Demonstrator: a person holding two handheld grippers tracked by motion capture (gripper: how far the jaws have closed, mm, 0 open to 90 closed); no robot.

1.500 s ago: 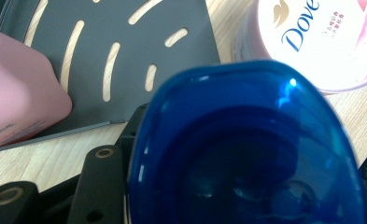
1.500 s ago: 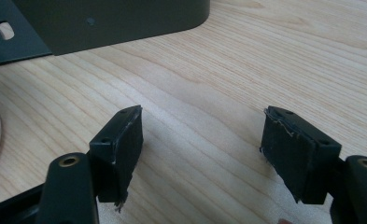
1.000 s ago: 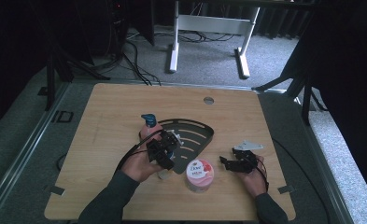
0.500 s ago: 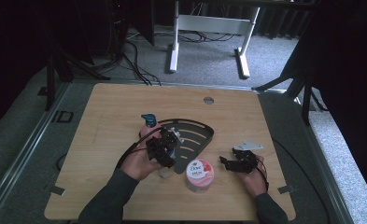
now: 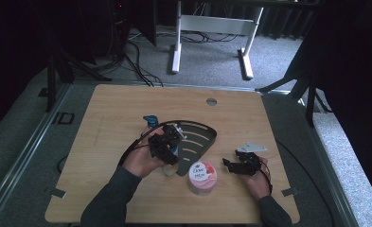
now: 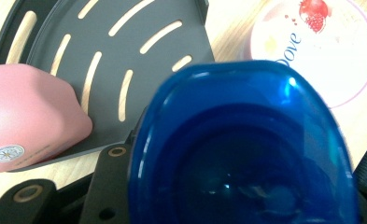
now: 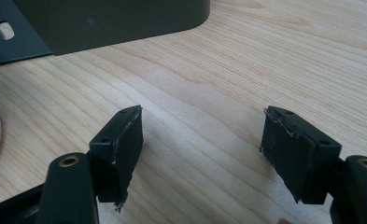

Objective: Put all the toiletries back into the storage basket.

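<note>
A black slotted corner tray [image 5: 198, 135] lies mid-table. My left gripper [image 5: 170, 144] hovers over its near left corner, shut on a translucent blue container [image 6: 246, 149] that looms large in the left gripper view; one black finger [image 6: 113, 182] shows beside it. A pink rounded object [image 6: 29, 116] rests on the tray. A pink Dove jar [image 5: 202, 176] with a white lid [image 6: 321, 46] stands just in front of the tray. My right gripper [image 5: 228, 164] sits low to the right of the jar, open [image 7: 202, 144] with only bare wood between its pads.
A small blue object [image 5: 150, 120] stands on the table behind the left hand. The wooden table [image 5: 117, 109] has a round cable hole [image 5: 211, 101] near its far edge. The tray's dark rim [image 7: 125, 23] lies ahead of the right gripper.
The left hand has shifted only slightly over the tray corner, still holding the blue container. The right gripper has not moved.
</note>
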